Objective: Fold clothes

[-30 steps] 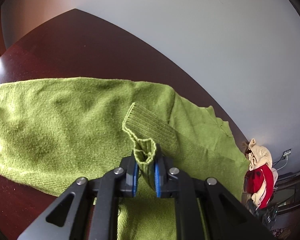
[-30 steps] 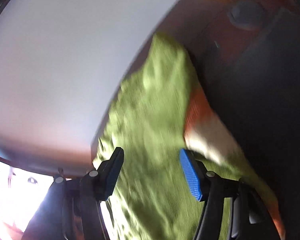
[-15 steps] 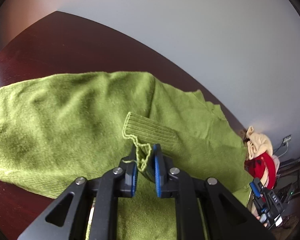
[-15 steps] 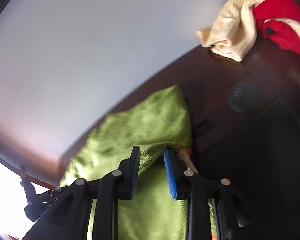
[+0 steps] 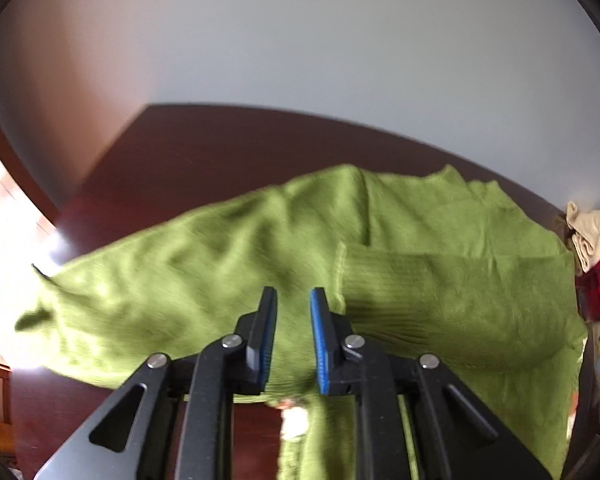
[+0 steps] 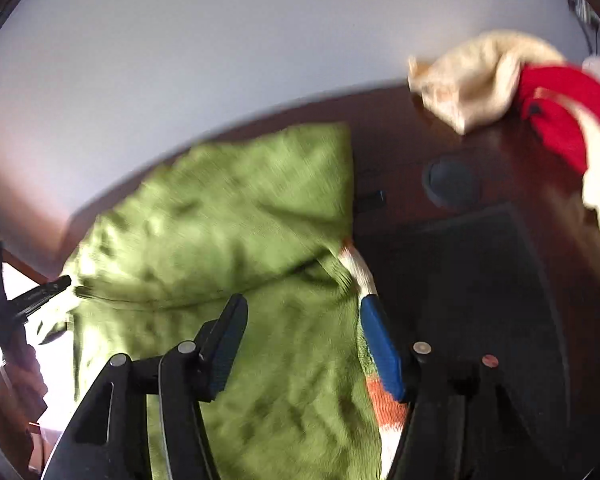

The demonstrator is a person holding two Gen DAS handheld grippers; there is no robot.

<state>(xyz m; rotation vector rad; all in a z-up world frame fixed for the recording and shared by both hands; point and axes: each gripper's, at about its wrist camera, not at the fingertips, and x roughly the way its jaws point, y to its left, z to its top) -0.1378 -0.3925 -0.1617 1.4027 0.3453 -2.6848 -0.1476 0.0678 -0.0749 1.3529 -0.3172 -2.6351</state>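
Lying slack across the dark wooden table (image 5: 204, 160), the soft green knitted sweater (image 5: 228, 256) is slumping — both grippers (image 5: 293, 336) (image 6: 300, 344) are opening, pinching nothing; its ribbed cuff (image 5: 380, 280) looks the likeliest hold.

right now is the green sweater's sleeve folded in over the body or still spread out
Folded in: the ribbed sleeve lies across the green sweater body, cuff toward the middle, on the dark table. The sweater is not yet folded further.

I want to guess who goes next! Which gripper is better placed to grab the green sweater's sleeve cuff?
Probably the left gripper: the ribbed sleeve cuff of the green sweater lies just beside its opening, empty jaws.
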